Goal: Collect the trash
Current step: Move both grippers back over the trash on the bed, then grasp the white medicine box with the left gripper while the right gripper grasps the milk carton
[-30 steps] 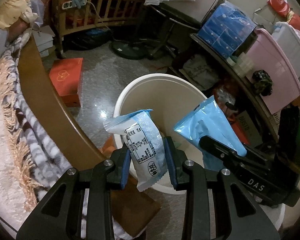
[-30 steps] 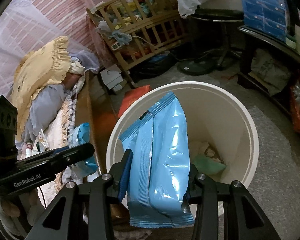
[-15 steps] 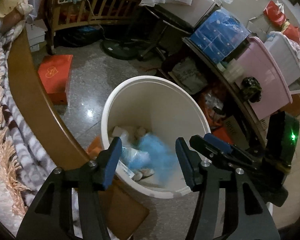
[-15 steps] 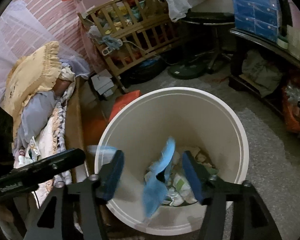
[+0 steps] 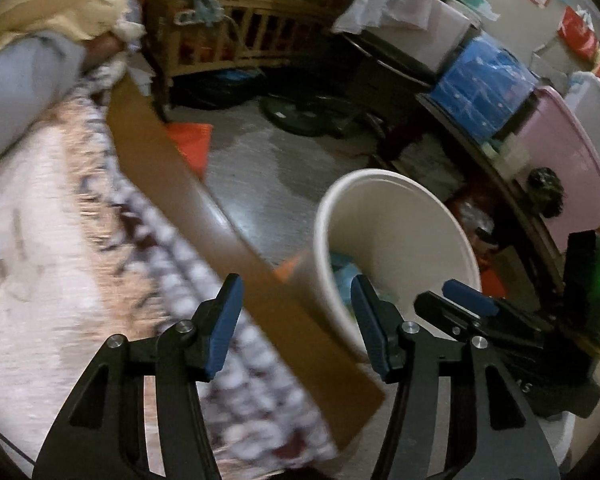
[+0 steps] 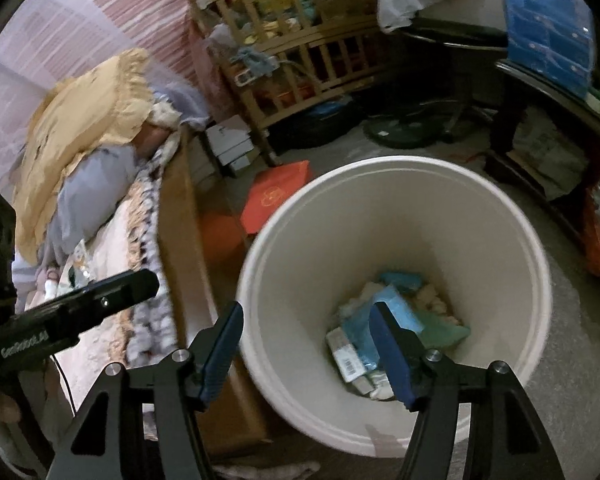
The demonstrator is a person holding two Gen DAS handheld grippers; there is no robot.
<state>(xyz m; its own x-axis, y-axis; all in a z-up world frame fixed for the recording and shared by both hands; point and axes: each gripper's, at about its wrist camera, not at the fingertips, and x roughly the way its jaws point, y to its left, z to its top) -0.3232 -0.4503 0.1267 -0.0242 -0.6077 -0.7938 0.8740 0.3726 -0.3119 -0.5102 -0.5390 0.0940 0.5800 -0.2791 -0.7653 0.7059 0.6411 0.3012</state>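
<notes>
Both hand-held grippers, left (image 5: 296, 326) and right (image 6: 308, 350), stand wide apart and empty above the white bin (image 6: 380, 216); blue wrappers (image 6: 392, 316) lie at its bottom, beside the bed (image 5: 60, 240).

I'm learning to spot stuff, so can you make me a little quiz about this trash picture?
1. True or false: the right gripper is holding a blue packet.
2. Where does the blue wrapper lie? A) on the bed B) in the bucket C) on the floor
3. Fill in: the box on the floor beside the bucket is ____ in colour.

Key:
1. False: its jaws stand open with nothing between the pads, like the left gripper.
2. B
3. Red
</notes>
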